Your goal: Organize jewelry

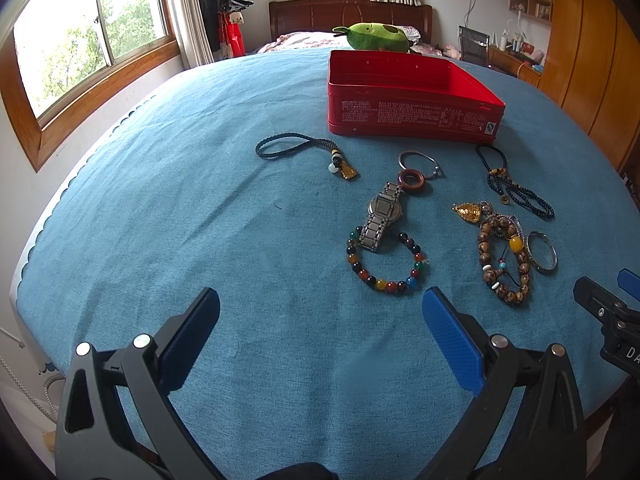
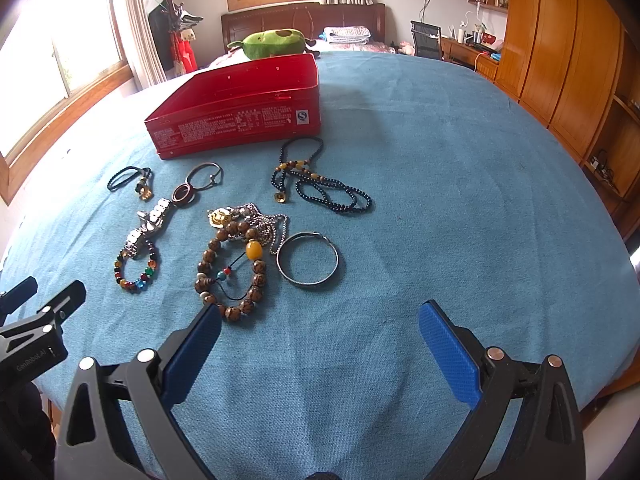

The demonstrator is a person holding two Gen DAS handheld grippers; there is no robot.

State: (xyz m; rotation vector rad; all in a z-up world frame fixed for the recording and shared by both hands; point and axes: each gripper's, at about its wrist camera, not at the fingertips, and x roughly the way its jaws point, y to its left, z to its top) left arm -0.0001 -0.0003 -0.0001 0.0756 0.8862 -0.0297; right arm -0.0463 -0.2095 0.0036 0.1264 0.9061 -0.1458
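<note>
An empty red tin box (image 1: 412, 112) (image 2: 236, 128) stands open at the back of the blue cloth. In front of it lies scattered jewelry: a silver watch (image 1: 380, 216) (image 2: 146, 226), a multicoloured bead bracelet (image 1: 384, 276) (image 2: 134, 276), a brown bead bracelet (image 1: 504, 264) (image 2: 236, 272), a silver bangle (image 1: 542, 256) (image 2: 307, 260), a black bead necklace (image 1: 516, 188) (image 2: 320, 184), a black cord charm (image 1: 304, 152) (image 2: 130, 180) and a brown ring (image 1: 412, 182) (image 2: 184, 194). My left gripper (image 1: 320, 320) and right gripper (image 2: 320, 328) hover open and empty, nearer than the jewelry.
The blue cloth (image 1: 200, 220) covers a round table. A green plush toy (image 1: 372, 36) lies on a bed behind the box. Windows are to the left, wooden wardrobes (image 2: 560, 60) to the right. The right half of the cloth (image 2: 480, 180) is bare.
</note>
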